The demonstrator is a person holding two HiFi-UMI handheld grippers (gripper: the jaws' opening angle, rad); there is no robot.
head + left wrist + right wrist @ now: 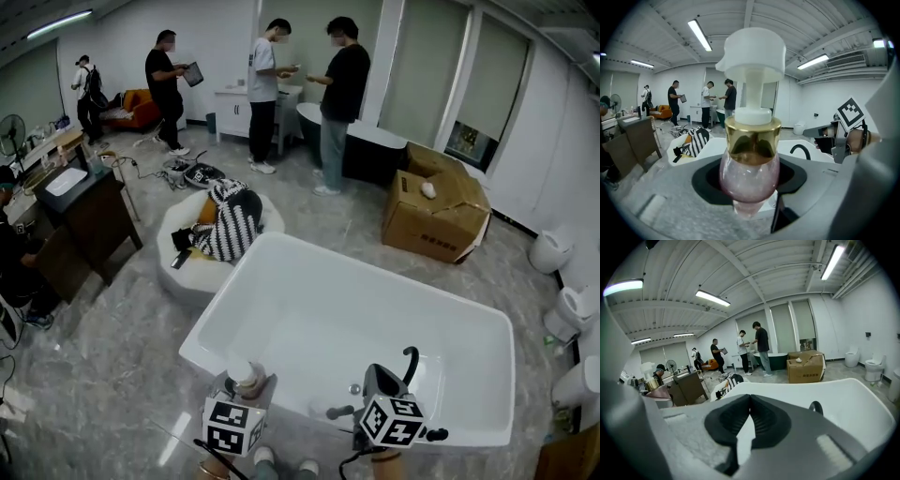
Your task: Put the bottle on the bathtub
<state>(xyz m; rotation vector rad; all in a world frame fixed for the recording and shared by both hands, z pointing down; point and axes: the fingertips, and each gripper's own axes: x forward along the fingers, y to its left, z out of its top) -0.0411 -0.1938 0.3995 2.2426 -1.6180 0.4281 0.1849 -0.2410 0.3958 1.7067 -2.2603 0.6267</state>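
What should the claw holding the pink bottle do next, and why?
Probably ease the left claw down toward the near rim of the bathtub: it grips the pink bottle upright, right by that rim, not yet set down.

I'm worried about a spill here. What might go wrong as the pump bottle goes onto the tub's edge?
1. The left tongs grip the bottle on its rounded lower body, with the tall pump head above; set on the narrow bathtub rim, it may topple into the tub or off it.
2. The black faucet and the shut, empty right tongs are close by; a swing could knock them.
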